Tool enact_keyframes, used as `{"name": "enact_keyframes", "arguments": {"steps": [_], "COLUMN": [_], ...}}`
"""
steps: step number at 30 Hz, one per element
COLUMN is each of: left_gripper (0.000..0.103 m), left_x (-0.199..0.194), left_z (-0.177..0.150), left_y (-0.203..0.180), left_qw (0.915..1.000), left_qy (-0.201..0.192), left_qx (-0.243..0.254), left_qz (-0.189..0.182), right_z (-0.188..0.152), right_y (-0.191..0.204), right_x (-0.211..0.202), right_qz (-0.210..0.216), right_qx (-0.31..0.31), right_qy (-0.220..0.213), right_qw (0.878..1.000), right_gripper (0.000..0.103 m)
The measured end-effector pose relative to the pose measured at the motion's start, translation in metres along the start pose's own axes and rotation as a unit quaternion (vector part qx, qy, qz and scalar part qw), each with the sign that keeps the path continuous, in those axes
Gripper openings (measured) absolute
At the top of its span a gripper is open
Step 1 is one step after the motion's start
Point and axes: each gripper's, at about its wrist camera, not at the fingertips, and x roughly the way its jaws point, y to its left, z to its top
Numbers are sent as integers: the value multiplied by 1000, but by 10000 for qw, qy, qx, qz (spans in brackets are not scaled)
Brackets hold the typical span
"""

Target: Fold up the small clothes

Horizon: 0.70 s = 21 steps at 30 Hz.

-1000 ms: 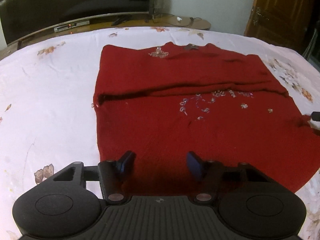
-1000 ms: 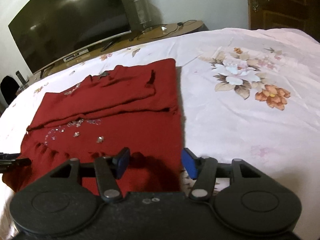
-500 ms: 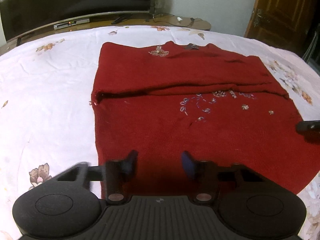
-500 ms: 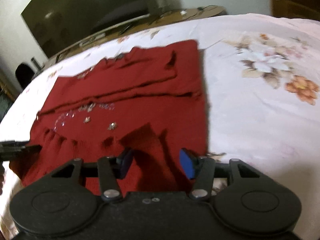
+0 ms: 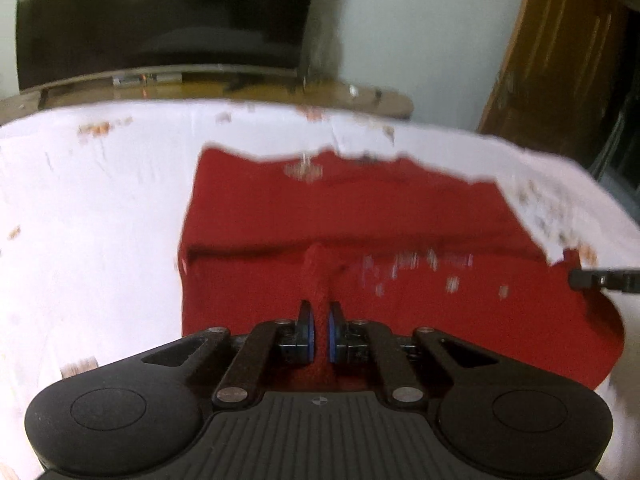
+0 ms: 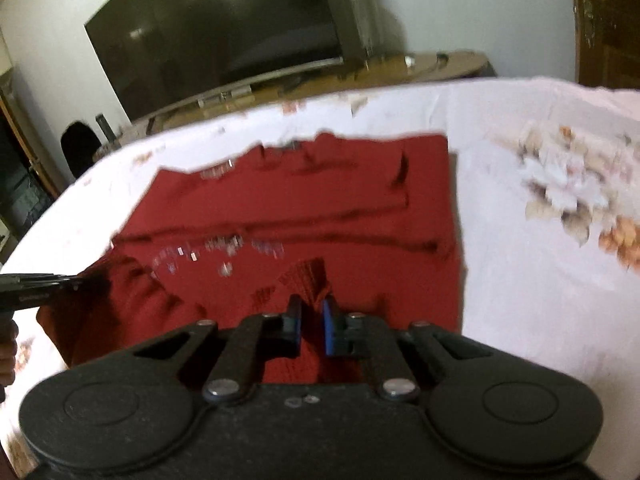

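Observation:
A dark red knitted garment with small sequins lies spread on a white floral sheet, its sleeves folded across the body. It also shows in the right wrist view. My left gripper is shut on a pinched ridge of the garment's near hem, lifted slightly. My right gripper is shut on the near hem too, with cloth bunched between the blue pads. The right gripper's fingers show at the right edge of the left wrist view; the left gripper's fingers show at the left edge of the right wrist view.
A large dark TV stands on a wooden console beyond the bed. A brown wooden door is at the right. A floral print marks the sheet to the right of the garment.
Both grippers went from open over the near hem to shut on it. The hem has risen off the sheet and both views have tilted up, with motion blur.

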Motion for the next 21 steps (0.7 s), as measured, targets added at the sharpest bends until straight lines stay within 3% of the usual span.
{"name": "enact_keyframes", "arguments": {"steps": [10, 16, 21], "left_gripper": [6, 6, 6], "left_x": [18, 59, 98], "left_z": [76, 101, 105], "left_y": [9, 15, 21], "left_qw": [9967, 9950, 9941], "left_qy": [-790, -863, -778], "left_qx": [-176, -373, -536], "left_qz": [96, 338, 532], "right_z": [76, 120, 134], "right_y": [-14, -26, -35], "right_x": [13, 52, 94], "right_qz": [-116, -150, -227], "right_qx": [106, 131, 163], "right_qy": [-628, -757, -622], "right_qw": [9979, 9969, 9977], "right_gripper": [11, 11, 11]}}
